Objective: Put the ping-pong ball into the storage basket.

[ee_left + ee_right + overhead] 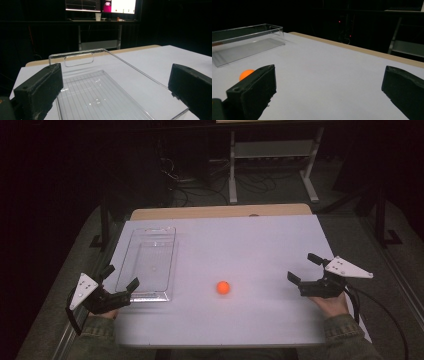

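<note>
A dark room with a metal frame stand and loose cables lies behind the white-topped desk (260, 245) in the high view. The left hand-held gripper (119, 276) sits at the near left edge, its jaws spread wide with nothing between them, right at the near end of a clear plastic tray (149, 262). The right hand-held gripper (305, 268) rests at the near right, jaws likewise spread and empty. An orange ball (223, 287) lies on the bare desk between the two, well apart from each, nearer the tray's right corner.

In the left gripper view, the tray (100, 95) stretches straight ahead between the parted jaws, with lit monitors (100, 5) far behind.

In the right gripper view, the ball (245, 73) peeks out just beyond the left jaw, and the tray (247, 42) stands farther off to the left.
</note>
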The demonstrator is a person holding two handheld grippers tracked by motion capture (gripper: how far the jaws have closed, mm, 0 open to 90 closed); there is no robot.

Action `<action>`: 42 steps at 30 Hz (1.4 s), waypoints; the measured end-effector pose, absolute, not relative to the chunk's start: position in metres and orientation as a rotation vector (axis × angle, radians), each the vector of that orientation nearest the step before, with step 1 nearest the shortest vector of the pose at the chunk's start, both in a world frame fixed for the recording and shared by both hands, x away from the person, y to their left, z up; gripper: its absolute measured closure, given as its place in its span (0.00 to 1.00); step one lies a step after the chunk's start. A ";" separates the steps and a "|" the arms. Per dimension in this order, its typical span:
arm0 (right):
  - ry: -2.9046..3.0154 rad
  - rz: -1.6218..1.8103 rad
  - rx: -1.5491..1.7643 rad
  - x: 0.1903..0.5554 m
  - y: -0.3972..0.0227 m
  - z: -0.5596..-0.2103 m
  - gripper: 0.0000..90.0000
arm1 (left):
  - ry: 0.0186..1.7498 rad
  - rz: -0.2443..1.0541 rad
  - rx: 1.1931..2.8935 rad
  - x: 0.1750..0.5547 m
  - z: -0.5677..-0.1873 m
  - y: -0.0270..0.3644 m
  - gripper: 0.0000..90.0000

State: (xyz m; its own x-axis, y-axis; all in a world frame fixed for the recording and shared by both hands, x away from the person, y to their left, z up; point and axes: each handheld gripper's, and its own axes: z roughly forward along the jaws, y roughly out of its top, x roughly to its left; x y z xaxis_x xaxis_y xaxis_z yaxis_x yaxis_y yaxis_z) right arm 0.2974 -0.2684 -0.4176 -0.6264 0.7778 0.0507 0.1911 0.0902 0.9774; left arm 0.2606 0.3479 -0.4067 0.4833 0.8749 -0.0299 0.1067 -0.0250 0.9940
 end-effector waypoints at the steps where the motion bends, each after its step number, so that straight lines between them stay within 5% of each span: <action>1: 1.881 1.568 0.951 0.297 -0.268 -0.418 0.00 | 0.902 0.771 1.484 0.261 -0.407 0.348 0.00; 42: 1.914 1.574 0.951 0.300 -0.263 -0.422 0.00 | 0.811 0.727 1.699 0.274 -0.384 0.314 0.00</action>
State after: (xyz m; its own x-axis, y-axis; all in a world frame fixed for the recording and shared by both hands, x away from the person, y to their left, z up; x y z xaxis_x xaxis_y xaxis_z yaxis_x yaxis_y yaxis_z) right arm 0.3004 -0.2627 -0.4224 -0.6419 0.7642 0.0629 0.2091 0.0955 0.9732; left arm 0.2738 0.3141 -0.3839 0.5828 0.8094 0.0721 0.1597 -0.2011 0.9665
